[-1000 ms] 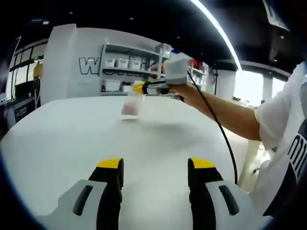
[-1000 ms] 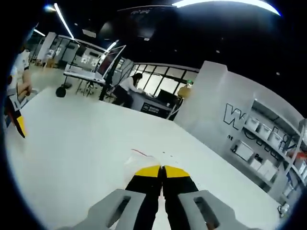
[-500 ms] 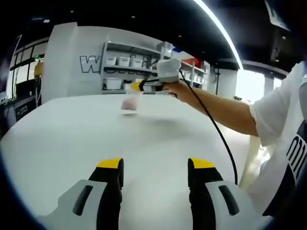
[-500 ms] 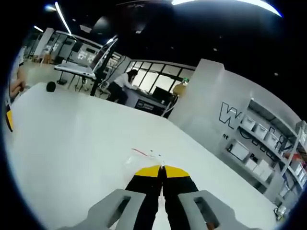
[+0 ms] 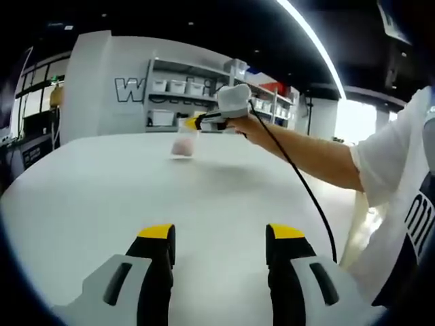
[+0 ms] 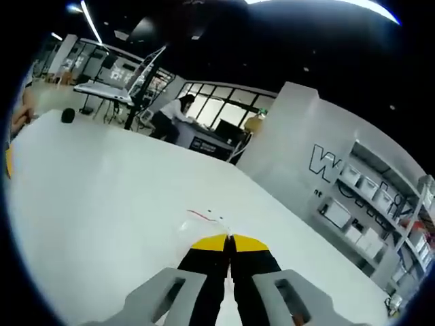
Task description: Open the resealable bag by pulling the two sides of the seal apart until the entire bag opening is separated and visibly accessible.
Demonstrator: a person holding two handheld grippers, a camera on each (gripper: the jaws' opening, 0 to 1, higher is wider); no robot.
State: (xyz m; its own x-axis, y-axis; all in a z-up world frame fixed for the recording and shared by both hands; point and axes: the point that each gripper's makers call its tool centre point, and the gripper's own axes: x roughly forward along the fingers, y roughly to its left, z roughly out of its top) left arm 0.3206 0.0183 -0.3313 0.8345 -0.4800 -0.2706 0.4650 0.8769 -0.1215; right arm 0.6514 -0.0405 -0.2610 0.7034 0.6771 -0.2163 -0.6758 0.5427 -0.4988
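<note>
In the left gripper view, the left gripper hangs over the white table with its two yellow-tipped jaws spread wide and nothing between them. Past it, far across the tabletop, the right gripper is held out at arm's length by a hand, a black cable trailing from it down along the forearm. Its yellow tips are pinched on the top edge of the bag, a small clear pouch with something pinkish inside. The bag hangs down from those tips with its bottom at the table surface; whether it touches the table cannot be told. A white sleeve shows at the right edge.

In the right gripper view, the right gripper has its jaws pressed together, the yellow tips meeting on the clear top edge of the bag, which pokes out just beyond them with a thin red line along its seal. The seal looks closed, though the part within the jaws is hidden. Beyond lies the bare table.

Behind the table stand a white wall panel with large lettering and shelves holding white bins. A person sits at a desk in the far background of the right gripper view.
</note>
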